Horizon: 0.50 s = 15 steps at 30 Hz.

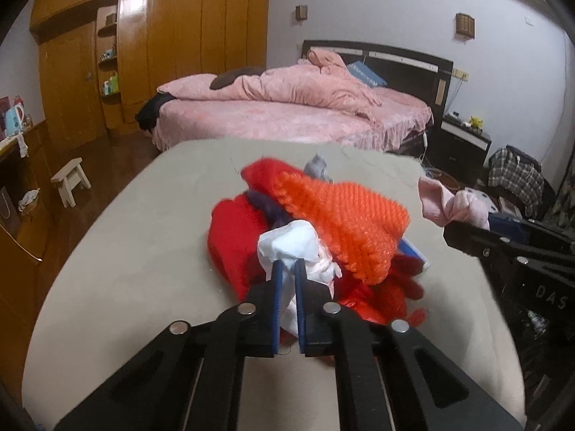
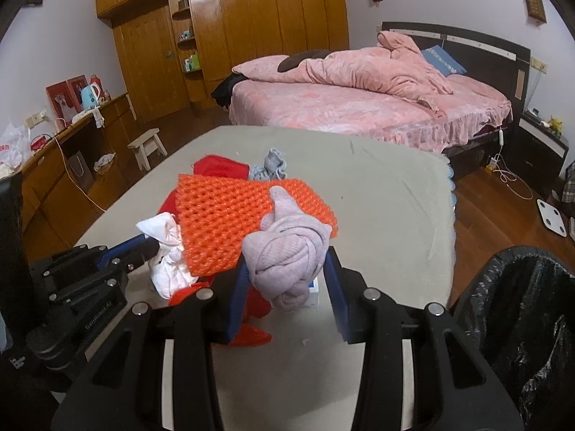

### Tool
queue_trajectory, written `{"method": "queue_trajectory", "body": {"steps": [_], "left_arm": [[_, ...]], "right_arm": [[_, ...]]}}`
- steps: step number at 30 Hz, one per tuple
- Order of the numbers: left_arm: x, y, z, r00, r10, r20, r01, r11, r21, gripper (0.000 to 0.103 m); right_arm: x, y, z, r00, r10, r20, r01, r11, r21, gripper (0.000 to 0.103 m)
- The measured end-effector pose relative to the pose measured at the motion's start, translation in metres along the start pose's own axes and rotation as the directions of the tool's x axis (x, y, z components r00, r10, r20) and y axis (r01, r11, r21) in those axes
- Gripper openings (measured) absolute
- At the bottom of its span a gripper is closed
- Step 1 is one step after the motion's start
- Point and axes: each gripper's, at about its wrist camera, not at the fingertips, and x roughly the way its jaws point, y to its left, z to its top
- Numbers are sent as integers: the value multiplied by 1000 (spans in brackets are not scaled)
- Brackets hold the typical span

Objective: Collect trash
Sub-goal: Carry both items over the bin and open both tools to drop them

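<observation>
A pile lies on the grey table [image 1: 118,237]: an orange knitted piece [image 1: 345,222], red cloth [image 1: 233,237] and a small grey rag [image 2: 273,165]. My left gripper [image 1: 287,269] is shut on a crumpled white tissue [image 1: 294,248] at the pile's near side; it also shows in the right wrist view [image 2: 151,248]. My right gripper [image 2: 287,269] is shut on a knotted pale pink sock [image 2: 287,251], held above the table's near right part. In the left wrist view the sock [image 1: 452,204] hangs at the right.
A bin lined with a black bag [image 2: 517,323] stands at the table's right side. A small blue-and-white box [image 2: 314,292] lies under the sock. A pink bed [image 2: 359,100], a wooden wardrobe [image 2: 251,36] and a white stool [image 2: 147,147] stand beyond.
</observation>
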Motion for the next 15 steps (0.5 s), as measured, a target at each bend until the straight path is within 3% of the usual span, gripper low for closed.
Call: {"method": "queue_trajectory", "body": {"steps": [9,15], "left_arm": [[-43,-5,20,996,1,88,-1,1000,-1,7],[-63,-34,39,988,-72,139,67,997,38,7]], "right_arm": [[-45,-10,10,996,-4,85,2,1000,18,39],[-79,-33,7,991,-54,124,47,997,61,39]]}}
